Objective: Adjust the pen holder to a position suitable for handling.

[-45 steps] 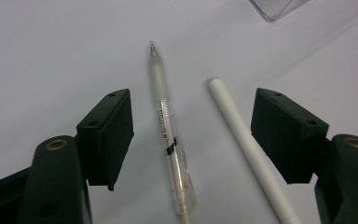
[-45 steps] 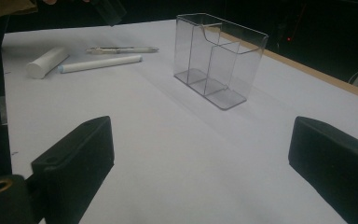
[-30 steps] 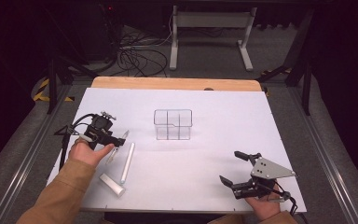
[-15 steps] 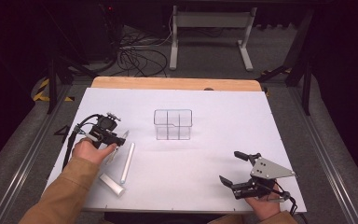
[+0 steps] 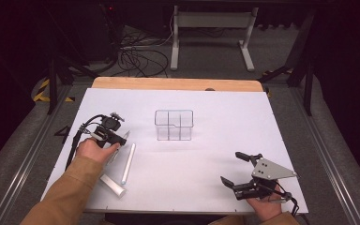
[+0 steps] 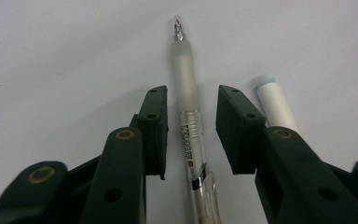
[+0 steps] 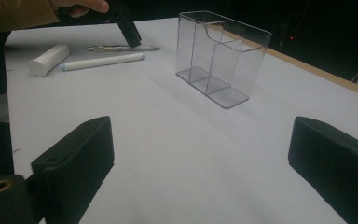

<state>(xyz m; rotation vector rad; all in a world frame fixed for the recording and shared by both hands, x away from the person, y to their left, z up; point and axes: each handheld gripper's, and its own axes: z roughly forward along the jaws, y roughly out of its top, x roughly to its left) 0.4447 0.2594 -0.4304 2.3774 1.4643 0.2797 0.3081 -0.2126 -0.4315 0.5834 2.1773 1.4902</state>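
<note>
A clear pen [image 6: 186, 93] with a frosted grip lies on the white table, tip pointing away from me. My left gripper [image 6: 191, 100] is open and low over it, one jaw on each side with a gap to the barrel. In the high view this gripper [image 5: 121, 138] is at the table's left. Right beside the pen lies a slim white stick [image 5: 128, 162], and a thicker white cylinder [image 5: 112, 186] rests nearer the front edge. My right gripper [image 5: 229, 167] is wide open near the front right, nothing between its jaws. It faces the clear divided box [image 7: 221, 56].
The clear box [image 5: 174, 124] stands upright in the middle of the white table [image 5: 225, 108], with nothing inside its compartments. A wooden strip runs along the far edge. Dark floor, cables and a metal stand lie beyond the table.
The left hand has shifted slightly, settling its jaws around the pen. The right gripper has stayed in place.
</note>
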